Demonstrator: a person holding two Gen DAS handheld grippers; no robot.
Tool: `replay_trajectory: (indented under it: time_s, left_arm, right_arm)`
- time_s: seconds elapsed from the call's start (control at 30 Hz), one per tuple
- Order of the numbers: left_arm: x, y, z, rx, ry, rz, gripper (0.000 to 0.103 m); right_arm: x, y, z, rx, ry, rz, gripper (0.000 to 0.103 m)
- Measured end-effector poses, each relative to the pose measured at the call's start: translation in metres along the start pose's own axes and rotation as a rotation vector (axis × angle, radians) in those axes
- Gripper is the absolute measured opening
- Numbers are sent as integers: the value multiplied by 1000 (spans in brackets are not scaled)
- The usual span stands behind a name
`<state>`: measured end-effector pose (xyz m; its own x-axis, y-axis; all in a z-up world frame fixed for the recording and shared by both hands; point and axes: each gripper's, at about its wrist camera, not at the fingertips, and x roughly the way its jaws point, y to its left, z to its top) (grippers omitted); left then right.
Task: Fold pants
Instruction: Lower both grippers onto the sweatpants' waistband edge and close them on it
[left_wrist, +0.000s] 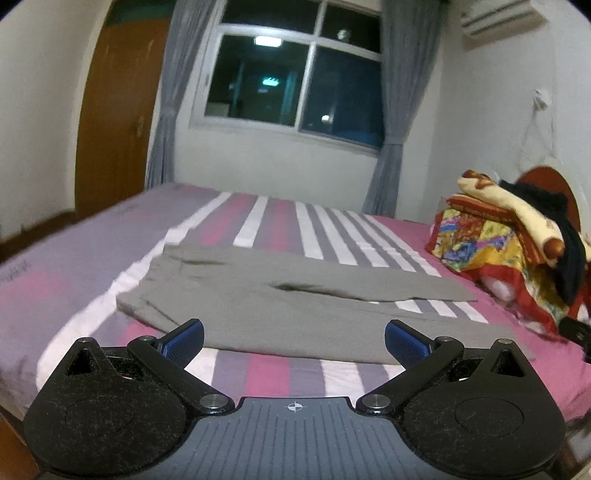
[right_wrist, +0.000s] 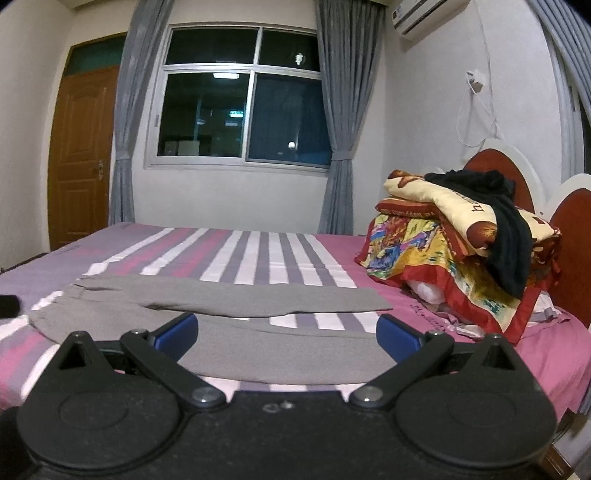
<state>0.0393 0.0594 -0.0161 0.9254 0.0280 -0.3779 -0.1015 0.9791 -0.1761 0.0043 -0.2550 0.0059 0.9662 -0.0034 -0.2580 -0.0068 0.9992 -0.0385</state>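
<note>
On the striped bed (left_wrist: 92, 236) the gray pants (left_wrist: 280, 306) lie flat with legs toward the blanket pile (right_wrist: 461, 236), probably spread for folding, left gripper (left_wrist: 294, 341) and right gripper (right_wrist: 287, 336) both wide apart, empty.

Dark letters "h", "n" on cream blanket (right_wrist: 458, 210) atop bedding pile, rest hidden by black garment (right_wrist: 506, 240), other print unreadable

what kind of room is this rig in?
A home bedroom, most likely: grey pants lie on a striped bed with a headboard, folded quilts and a curtained window.
</note>
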Motion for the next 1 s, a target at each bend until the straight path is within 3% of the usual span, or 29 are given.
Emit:
replay_trajectory:
  time_s: [0.13,0.23,0.37,0.47,0.6,0.7,0.73,0.77,0.8,0.9,0.97,1.0]
  left_arm:
    - [41,35,3,-14,50,70,103]
    - [71,61,7,-14,71,74,103]
    - [119,91,26,36,90,115,103]
    - [159,113,46,67,85,105,103]
    - [231,154,74,64,116,74,103]
    - [301,184,95,98,173,69,101]
    - [322,191,99,115,196,69,81]
    - [345,200,105,131,235,58,54]
    - [369,209,109,138,278,49,50]
    - [430,229,120,184,332,54,53]
    - [466,240,125,198,360,59,68]
    - [483,245,128,208,365,59,69]
  right_arm:
    - [38,-53,1,179,89,-43,103]
    - [59,-81,5,256,89,-36,102]
    - [101,-87,20,224,96,22,99]
    - [151,-87,37,182,143,103,101]
    - [234,-61,55,84,181,201,91]
    - [303,-32,64,8,208,270,77]
    - [326,-23,66,-11,221,300,71]
    - [350,-13,67,-31,238,339,65]
    - [377,2,68,-67,257,371,51]
    - [444,40,68,-147,283,470,44]
    - [482,61,67,-191,294,526,44]
    - [500,73,66,-224,304,548,43]
